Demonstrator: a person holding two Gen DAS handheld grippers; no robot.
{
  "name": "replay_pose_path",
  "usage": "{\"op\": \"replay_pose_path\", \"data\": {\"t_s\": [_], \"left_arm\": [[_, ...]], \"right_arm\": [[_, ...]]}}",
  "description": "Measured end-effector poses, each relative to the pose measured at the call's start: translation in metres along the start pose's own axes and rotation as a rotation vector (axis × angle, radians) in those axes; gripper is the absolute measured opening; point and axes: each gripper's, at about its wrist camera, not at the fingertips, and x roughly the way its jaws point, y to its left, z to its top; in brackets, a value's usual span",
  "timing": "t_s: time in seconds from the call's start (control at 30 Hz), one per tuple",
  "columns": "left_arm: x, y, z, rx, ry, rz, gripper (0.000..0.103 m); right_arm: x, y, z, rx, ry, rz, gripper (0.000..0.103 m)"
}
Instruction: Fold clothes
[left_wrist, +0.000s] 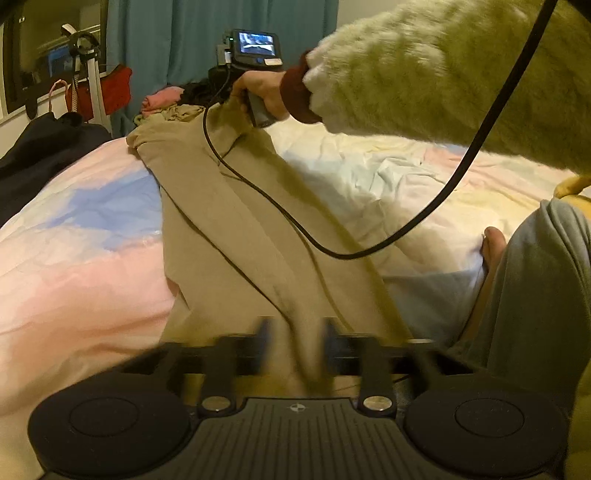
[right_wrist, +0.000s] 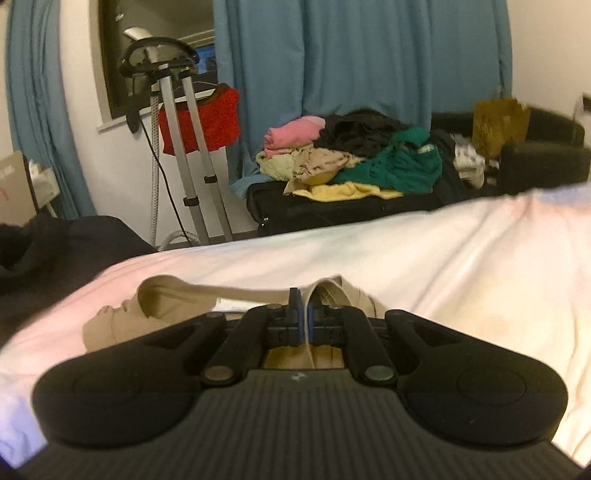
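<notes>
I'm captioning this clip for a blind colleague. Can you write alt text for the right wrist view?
The right gripper is shut on an edge of a beige garment lying on a pale pink and white bed cover. Behind the bed, a heap of mixed clothes sits before blue curtains.

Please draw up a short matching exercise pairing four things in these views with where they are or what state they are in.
Things:
1. long beige fabric garment
2. left tool
3. folded pink cloth
4. red knitted garment

Places or states:
A. on top of the clothes pile by the blue curtain
B. stretched across the pastel bed cover
C. hanging at the metal stand near the window
D. fingers either side of a beige fold, blurred

Pairs: 1-B, 2-D, 3-A, 4-C
</notes>
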Motion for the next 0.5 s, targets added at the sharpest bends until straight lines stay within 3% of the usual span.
{"op": "replay_pose_path", "data": {"t_s": [0.03,0.1,0.17,0.23,0.37,0.5], "left_arm": [[0.0,0.004,0.002,-0.016,-0.007,-0.002,0.072],[-0.003,0.014,0.004,-0.063,-0.031,-0.02,0.08],[-0.006,0.025,0.007,-0.114,-0.054,-0.036,0.082],[-0.009,0.038,0.01,-0.186,-0.067,-0.038,0.082],[-0.014,0.069,0.015,-0.383,-0.075,-0.029,0.084],[-0.013,0.088,0.018,-0.539,-0.04,0.021,0.084]], "right_arm": [[-0.003,-0.002,0.001,0.02,0.008,0.009,0.01],[-0.022,-0.007,-0.004,0.044,0.029,0.033,0.03],[-0.048,-0.009,-0.012,0.038,0.052,0.075,0.075],[-0.086,-0.01,-0.025,0.007,0.043,0.095,0.088],[-0.167,-0.015,-0.066,0.027,0.113,0.125,0.088],[-0.245,-0.039,-0.13,0.19,0.21,0.209,0.088]]}}
